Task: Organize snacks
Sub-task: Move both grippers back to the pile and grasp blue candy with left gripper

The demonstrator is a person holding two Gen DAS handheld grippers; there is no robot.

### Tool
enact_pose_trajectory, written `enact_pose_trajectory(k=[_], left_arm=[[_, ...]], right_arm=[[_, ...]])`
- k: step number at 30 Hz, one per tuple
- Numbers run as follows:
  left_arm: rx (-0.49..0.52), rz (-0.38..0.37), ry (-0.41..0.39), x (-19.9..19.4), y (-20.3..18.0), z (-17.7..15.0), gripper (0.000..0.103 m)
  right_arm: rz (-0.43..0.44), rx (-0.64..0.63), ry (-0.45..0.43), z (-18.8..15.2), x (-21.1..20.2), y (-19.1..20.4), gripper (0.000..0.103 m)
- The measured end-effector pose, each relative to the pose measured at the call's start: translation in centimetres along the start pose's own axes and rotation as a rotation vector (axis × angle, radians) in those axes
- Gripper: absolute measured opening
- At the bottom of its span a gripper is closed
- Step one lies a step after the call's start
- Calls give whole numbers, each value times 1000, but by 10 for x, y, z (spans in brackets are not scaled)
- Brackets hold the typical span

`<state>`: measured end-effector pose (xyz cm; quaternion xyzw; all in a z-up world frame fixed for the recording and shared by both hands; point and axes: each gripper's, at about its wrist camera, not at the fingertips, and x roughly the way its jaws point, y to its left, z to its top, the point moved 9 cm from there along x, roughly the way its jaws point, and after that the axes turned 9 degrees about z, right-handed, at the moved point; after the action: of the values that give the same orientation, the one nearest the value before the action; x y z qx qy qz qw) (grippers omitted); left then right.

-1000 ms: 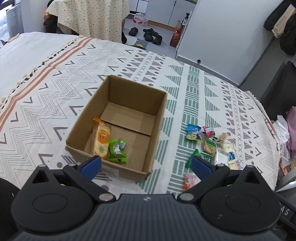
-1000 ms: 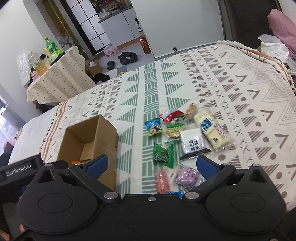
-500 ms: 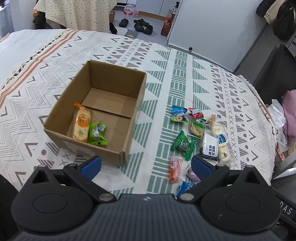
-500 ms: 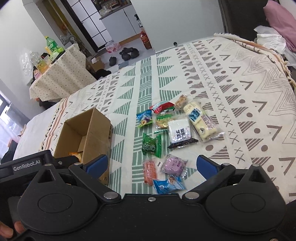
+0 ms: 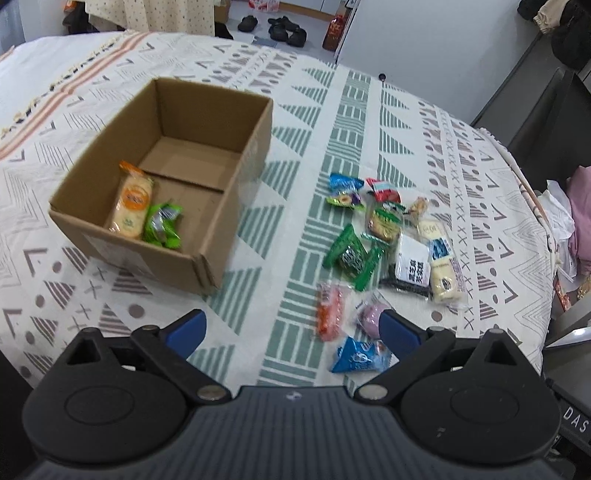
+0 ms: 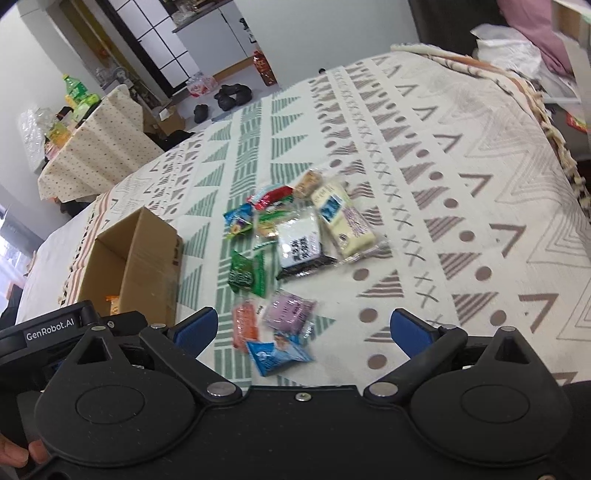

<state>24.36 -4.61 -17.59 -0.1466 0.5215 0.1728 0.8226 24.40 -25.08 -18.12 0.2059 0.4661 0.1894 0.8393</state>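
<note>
An open cardboard box (image 5: 240, 177) (image 6: 147, 254) sits on the patterned bedspread, holding an orange cracker pack (image 5: 133, 205) and a light green pack (image 5: 162, 225). Several loose snacks lie to its right: a dark green pack (image 5: 351, 256) (image 6: 245, 273), an orange pack (image 5: 330, 312) (image 6: 245, 328), a purple pack (image 5: 371, 315) (image 6: 290, 310), a blue pack (image 5: 356, 356) (image 6: 277, 354), a white-and-black pack (image 5: 413, 267) (image 6: 299, 247) and a cream bar (image 5: 443, 271) (image 6: 343, 218). My left gripper (image 5: 291, 328) is open above the near bedspread. My right gripper (image 6: 304, 326) is open, hovering over the near snacks.
The bed's right edge (image 5: 543, 229) drops toward dark furniture and pink cloth (image 5: 580, 206). Shoes (image 5: 280, 27) and a red bottle (image 5: 334, 31) stand on the floor beyond. A cloth-covered table (image 6: 96, 147) with bottles is at the far left. Fingers of a hand (image 6: 22, 454) hold the left gripper.
Both grippers have drawn back and shifted right; the box slid left in view, and the orange, purple and blue packs now show fully. Both stay open.
</note>
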Motion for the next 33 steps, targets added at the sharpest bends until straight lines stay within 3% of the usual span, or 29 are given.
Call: enact_pose_trajectory(k=[4, 18, 27, 33], left_arm=[[3, -6, 19, 10, -10, -8, 99], [0, -38, 130, 54, -45, -39, 71], [21, -28, 171, 82, -68, -53, 70], [14, -29, 181, 96, -71, -57, 49]], right_arm=[[20, 38, 24, -6, 3, -12, 94], [112, 158, 112, -32, 25, -41, 68], [101, 213, 115, -31, 31, -56, 66], [97, 228, 118, -32, 34, -61, 66]])
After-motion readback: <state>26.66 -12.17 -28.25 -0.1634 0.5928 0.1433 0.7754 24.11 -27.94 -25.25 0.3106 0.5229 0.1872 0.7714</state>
